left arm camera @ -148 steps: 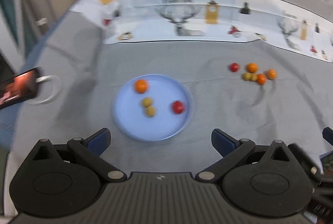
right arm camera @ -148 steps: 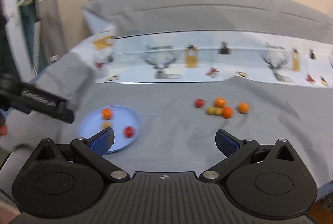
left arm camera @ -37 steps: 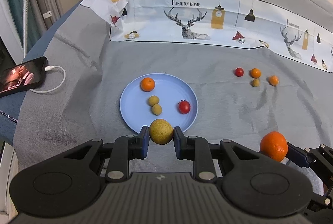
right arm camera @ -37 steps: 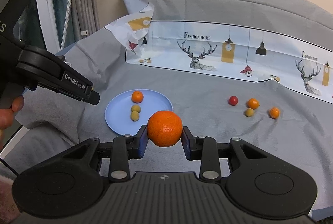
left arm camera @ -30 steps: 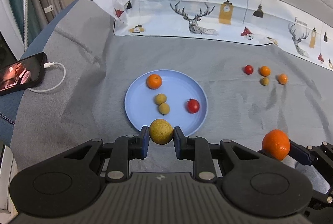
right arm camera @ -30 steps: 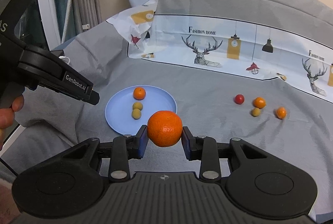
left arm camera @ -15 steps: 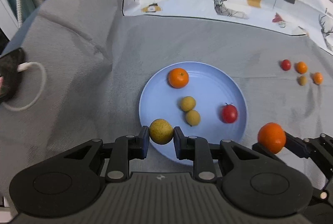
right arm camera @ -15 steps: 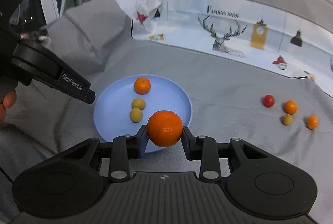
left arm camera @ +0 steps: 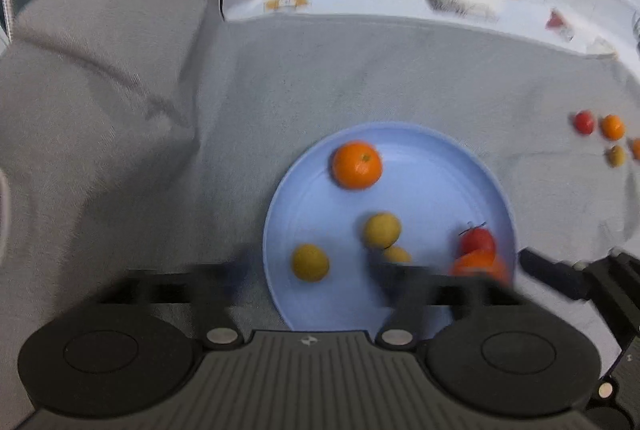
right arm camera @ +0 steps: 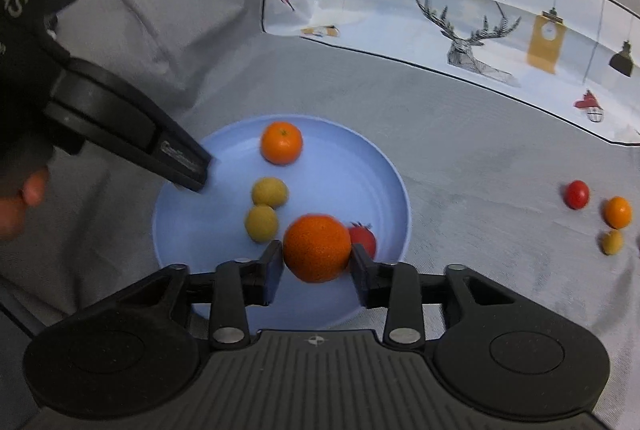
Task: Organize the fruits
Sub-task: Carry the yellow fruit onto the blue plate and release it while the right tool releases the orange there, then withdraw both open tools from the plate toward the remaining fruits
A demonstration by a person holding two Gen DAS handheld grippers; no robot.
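Left gripper (left arm camera: 308, 270) opening, fingers blurred and spread wide; yellow fruit (left arm camera: 310, 262) lying free between them on the blue plate (left arm camera: 420, 198), lower centre of the left wrist frame. Right gripper (right arm camera: 316, 266) opening too, large orange (right arm camera: 317, 247) between its pads above the plate's near right part, contact unclear. Also on the plate: small orange (right arm camera: 281, 143), two yellow fruits (right arm camera: 269, 192), tomato (right arm camera: 364, 236). Four small fruits (right arm camera: 577, 194) on grey cloth (right arm camera: 460, 150), right edge.

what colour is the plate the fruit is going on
Light blue plate, plain, with no pattern. It shows best in the right wrist view.
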